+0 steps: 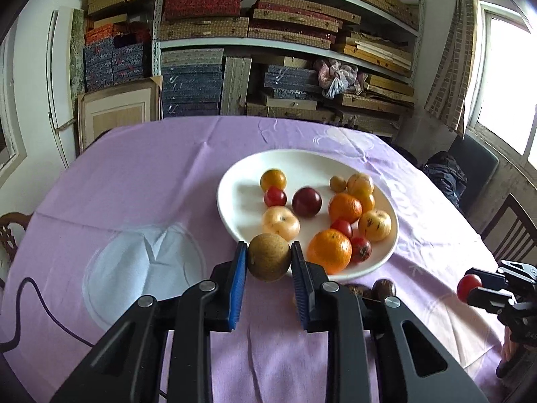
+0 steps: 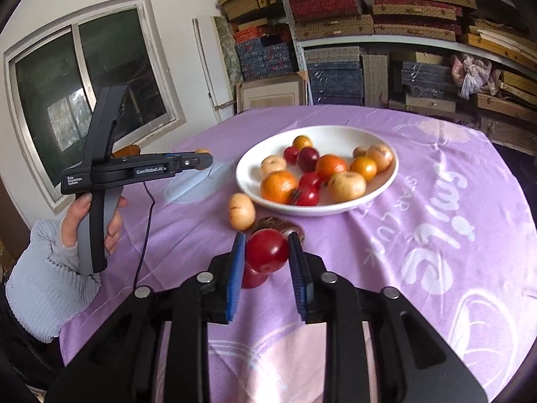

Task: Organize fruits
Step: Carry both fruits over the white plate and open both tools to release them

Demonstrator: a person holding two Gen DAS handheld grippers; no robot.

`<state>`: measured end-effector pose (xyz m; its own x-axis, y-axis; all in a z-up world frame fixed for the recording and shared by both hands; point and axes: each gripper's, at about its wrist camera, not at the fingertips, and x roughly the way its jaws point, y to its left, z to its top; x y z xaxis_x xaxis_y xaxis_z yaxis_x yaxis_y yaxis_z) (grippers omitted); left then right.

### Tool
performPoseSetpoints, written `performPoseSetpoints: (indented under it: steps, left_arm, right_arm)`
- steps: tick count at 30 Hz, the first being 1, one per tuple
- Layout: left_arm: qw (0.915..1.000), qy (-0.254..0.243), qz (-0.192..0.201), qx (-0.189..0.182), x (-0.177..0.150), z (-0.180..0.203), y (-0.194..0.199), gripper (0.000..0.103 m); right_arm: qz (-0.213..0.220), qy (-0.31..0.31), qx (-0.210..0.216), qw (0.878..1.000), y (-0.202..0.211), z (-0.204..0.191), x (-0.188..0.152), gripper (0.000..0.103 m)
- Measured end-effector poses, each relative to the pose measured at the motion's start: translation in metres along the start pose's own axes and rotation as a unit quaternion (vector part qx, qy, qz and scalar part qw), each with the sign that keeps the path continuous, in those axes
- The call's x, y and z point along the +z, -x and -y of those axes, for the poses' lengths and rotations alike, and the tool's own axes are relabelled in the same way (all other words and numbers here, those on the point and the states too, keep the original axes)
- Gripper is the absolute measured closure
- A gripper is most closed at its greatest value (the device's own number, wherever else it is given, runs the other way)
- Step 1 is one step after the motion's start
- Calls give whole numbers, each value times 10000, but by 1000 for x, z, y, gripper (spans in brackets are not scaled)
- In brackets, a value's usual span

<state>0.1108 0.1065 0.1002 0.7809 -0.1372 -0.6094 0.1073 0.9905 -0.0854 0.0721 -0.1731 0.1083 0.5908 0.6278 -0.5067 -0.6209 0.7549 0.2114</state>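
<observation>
Item one: left gripper (image 1: 269, 258), blue-padded fingers (image 1: 237, 285) closed against both sides of a round brown fruit (image 1: 269, 257), which sits at the fingertips just short of the near rim of the white bowl (image 1: 235, 184); the fruit is near-spherical, with no marked long axis visible. Item two: right gripper (image 2: 266, 252), pads pressed on either side of a glossy red fruit (image 2: 267, 250), held above the purple tablecloth (image 2: 436, 235) in front of the bowl; also round, its stem end not discernible. A second red fruit (image 2: 253, 277) shows partly beneath it, on the cloth. Item three: white bowl, seen from the right wrist at (image 2: 335, 208), standing near the table's middle and holding two oranges (image 2: 279, 186), several small red fruits (image 2: 309, 180), a dark plum-coloured one (image 1: 306, 202) and several pale yellow, speckled ones (image 2: 346, 185). Item four: loose on the cloth just beside the bowl's near rim, a pale yellow oval fruit (image 2: 241, 211), long axis roughly upright in the right-wrist view, pointing from the camera towards the bowl; just beside it a dark brown fruit (image 2: 272, 224), partly hidden behind the held red one. Item five: a black cable (image 1: 37, 302) lying across the cloth on the left side.
</observation>
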Motion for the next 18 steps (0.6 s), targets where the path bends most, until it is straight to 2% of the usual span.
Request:
performPoseSetpoints:
  steps: [4,7,10,13,18]
  left_arm:
    - [9995,-92,285,45,45,11,11,77]
    - [9996,-14,262,93,69,14,-3,77]
    - [9998,154,76,105,76,11,-32,77]
    - [9995,267,-178,49,70,5,-65,77]
    - [9978,356,-550,74,57,-10,-113,77]
  right_arm:
    - [591,-22,-310,9978,22,18,57,78]
    - [908,-324,-371,9947,16,43,93,78]
    - [699,-760,-298,9942,-21,71,105,78]
    - [273,-968,-216,9947,-66,91,104,78]
    - [-304,-835,-103,9960,-135,93,107,78]
